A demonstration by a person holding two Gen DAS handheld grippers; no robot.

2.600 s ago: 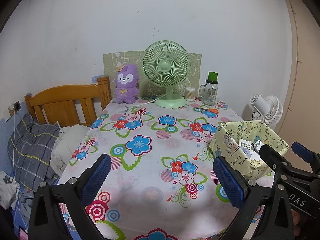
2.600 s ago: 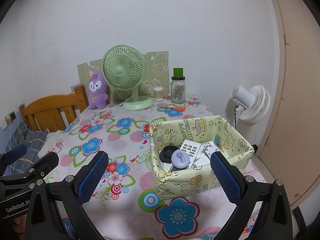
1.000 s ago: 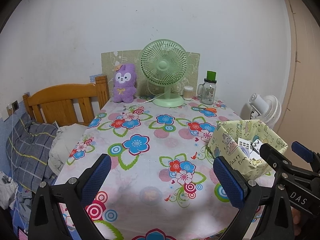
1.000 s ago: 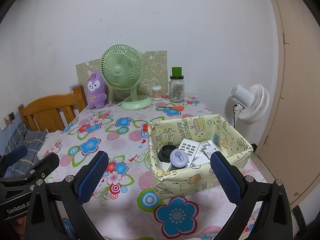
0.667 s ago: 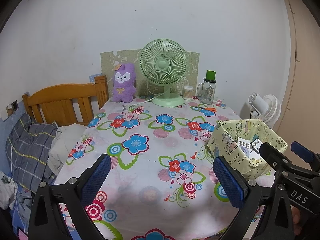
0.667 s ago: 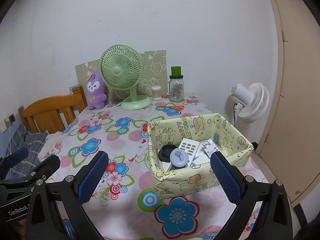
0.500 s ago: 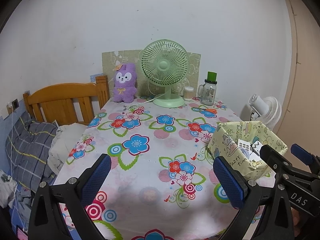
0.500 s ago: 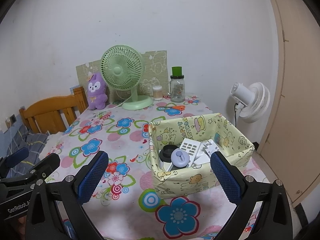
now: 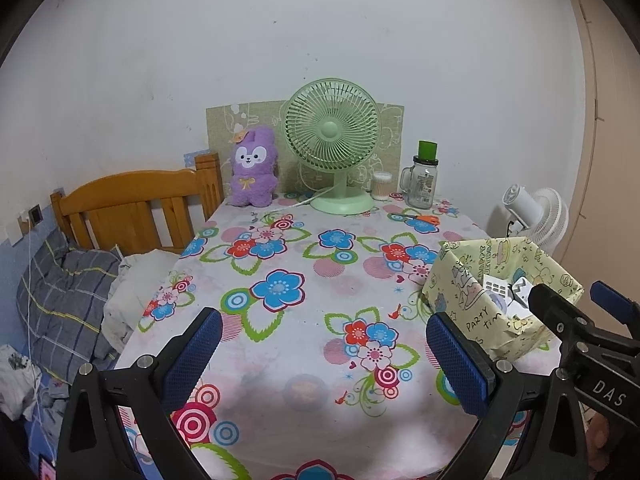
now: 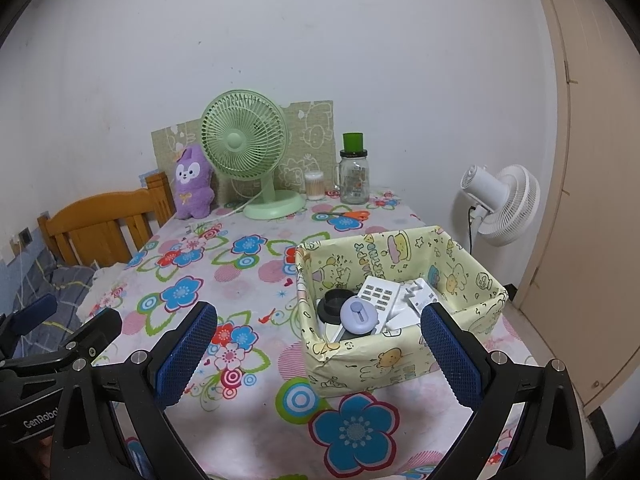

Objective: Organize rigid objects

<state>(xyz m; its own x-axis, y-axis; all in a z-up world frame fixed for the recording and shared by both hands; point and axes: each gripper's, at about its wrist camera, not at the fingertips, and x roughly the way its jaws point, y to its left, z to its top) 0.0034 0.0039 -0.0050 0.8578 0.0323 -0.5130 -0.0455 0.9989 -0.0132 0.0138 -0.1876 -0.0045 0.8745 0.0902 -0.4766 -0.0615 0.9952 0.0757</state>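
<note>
The box (image 10: pixel 396 344), soft paper-wrapped card, sat at the table's (image 10: pixel 248 396) right near corner, holding a flat remote (image 10: pixel 378 294), a round lilac disc (image 10: pixel 359 315), a black cap (image 10: pixel 334 302) and white plastic bits. The right gripper (image 10: pixel 318 350) hung before it, jaws wide apart and empty; the left gripper (image 9: pixel 320 356), likewise spread, hovered over bare cloth. Any pick would best come from above, clearing the flimsy walls.

Soft, even indoor light, fairly bright, with no glare. Both views are sharp but bow strongly toward black vignetted corners. A faint shadow lies on the worktop (image 9: pixel 304 392) between the near fingers (image 9: pixel 192 354).
</note>
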